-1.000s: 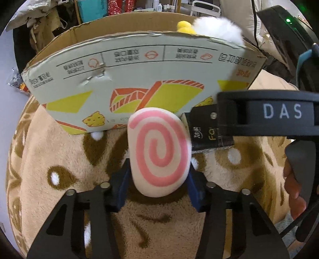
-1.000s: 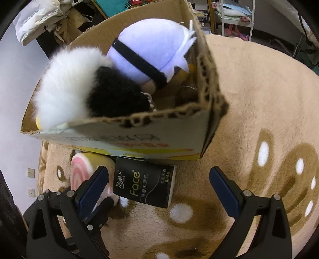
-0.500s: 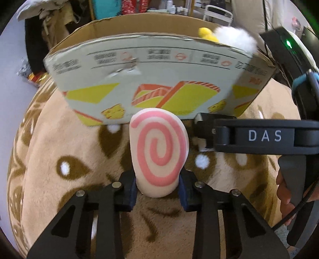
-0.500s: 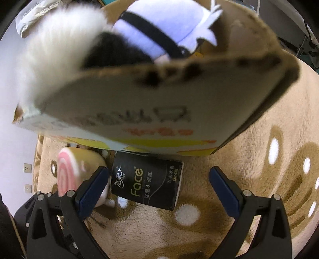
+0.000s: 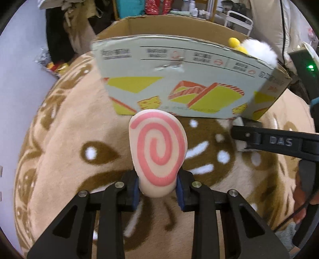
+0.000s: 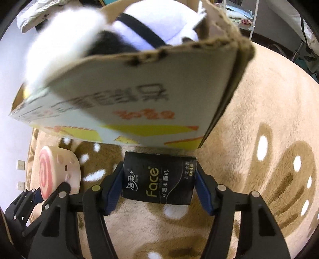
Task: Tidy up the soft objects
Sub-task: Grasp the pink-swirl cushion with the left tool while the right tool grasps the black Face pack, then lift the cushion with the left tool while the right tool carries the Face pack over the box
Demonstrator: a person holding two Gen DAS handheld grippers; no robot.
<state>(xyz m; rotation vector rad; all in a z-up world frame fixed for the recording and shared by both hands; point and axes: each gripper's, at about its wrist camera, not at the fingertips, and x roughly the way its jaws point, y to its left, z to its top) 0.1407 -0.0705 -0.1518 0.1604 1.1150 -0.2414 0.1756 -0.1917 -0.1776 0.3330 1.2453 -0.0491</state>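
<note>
My left gripper (image 5: 157,189) is shut on a cream plush with a pink spiral (image 5: 158,151), held upright above the rug in front of the cardboard box (image 5: 179,79). The plush also shows at the left of the right wrist view (image 6: 53,171). My right gripper (image 6: 159,191) is shut on a black "Face" tissue pack (image 6: 158,177) just below the box's near wall (image 6: 129,111). The box holds a lilac plush (image 6: 151,25), a fluffy white plush (image 6: 65,37) and something yellow (image 5: 235,42).
A beige rug with brown and white patterns (image 5: 69,129) covers the floor around the box. Clutter, bags and shelving (image 5: 139,8) stand behind the box. The right gripper's black body marked DAS (image 5: 279,142) crosses the right side of the left wrist view.
My right gripper moved in and closed on the tissue pack, which was lying free before. My left gripper tightened on the spiral plush and lifted it back from the box.
</note>
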